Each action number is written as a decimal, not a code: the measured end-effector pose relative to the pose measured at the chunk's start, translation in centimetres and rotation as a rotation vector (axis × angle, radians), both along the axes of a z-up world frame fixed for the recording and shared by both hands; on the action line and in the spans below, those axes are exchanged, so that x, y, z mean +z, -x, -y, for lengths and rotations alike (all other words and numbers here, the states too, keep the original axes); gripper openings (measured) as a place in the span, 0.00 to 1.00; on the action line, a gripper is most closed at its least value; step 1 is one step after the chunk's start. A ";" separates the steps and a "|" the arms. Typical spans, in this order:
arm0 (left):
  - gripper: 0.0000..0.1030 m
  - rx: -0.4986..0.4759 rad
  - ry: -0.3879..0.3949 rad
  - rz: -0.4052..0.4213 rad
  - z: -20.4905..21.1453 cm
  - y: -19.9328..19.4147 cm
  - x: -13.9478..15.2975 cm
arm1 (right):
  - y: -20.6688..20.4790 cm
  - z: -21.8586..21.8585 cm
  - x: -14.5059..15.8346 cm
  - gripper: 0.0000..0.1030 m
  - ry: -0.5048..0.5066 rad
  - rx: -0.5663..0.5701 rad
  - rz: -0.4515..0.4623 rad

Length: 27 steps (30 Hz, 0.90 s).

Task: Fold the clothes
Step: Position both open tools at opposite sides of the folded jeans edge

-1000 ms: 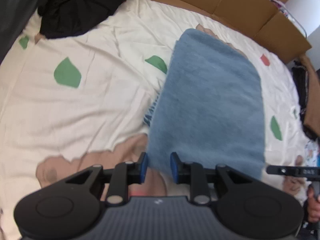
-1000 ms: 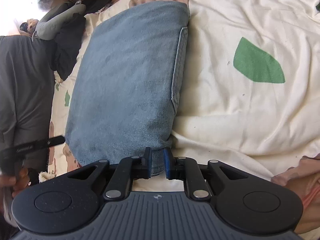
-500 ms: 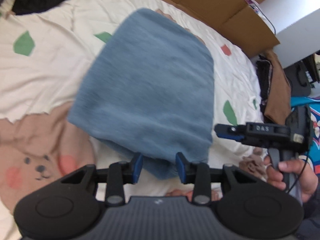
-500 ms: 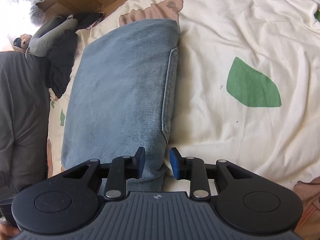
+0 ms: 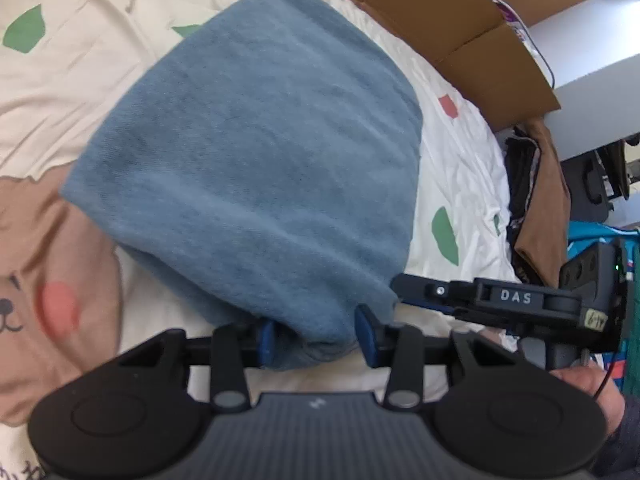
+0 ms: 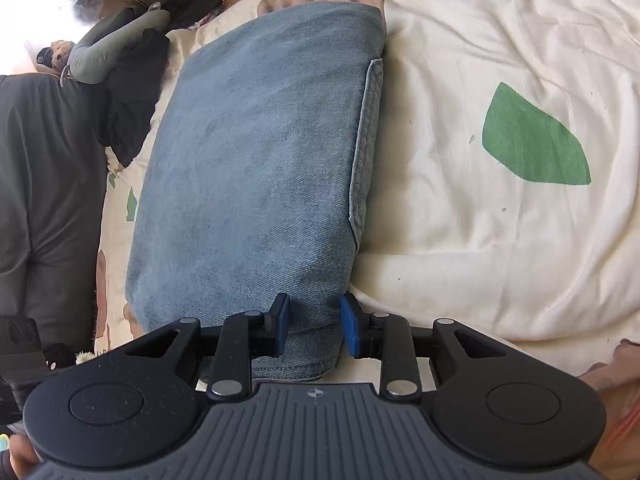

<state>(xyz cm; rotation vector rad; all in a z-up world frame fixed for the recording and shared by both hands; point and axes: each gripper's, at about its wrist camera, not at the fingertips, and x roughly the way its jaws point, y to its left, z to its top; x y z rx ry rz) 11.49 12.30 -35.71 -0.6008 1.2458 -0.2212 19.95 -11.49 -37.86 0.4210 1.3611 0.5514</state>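
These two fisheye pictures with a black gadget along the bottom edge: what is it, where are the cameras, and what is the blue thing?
There is no robot here. A person holds a hand tool in each hand, and each tool ends in a two-fingered claw with blue pads. A small camera on each tool looks forward along its fingers, so the black shape at the bottom is the tool itself. One picture looks past the left claw, the other past the right claw.

The blue thing is a pair of folded jeans, lying on a cream bedsheet printed with green leaves and a bear.

The left claw is closing on a bunched corner of the jeans. The neighbouring corner sits between the right claw's pads, which seem loose rather than pinching.
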 end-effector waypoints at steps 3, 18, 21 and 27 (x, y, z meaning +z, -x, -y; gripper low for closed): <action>0.12 -0.024 -0.013 -0.001 0.1 0.5 0.0 | -0.2 0.1 0.2 0.28 0.007 -0.003 0.014; 0.00 -0.055 -0.091 -0.058 -1.4 2.7 0.2 | -1.4 0.0 -0.1 0.19 0.047 0.014 0.027; 0.00 -0.061 -0.122 -0.075 -2.2 3.2 0.6 | -0.4 0.3 -0.1 0.19 0.032 0.023 0.012; 0.00 -0.022 -0.140 -0.042 -4.6 3.1 3.0 | 0.7 0.4 0.2 0.20 0.024 0.046 -0.005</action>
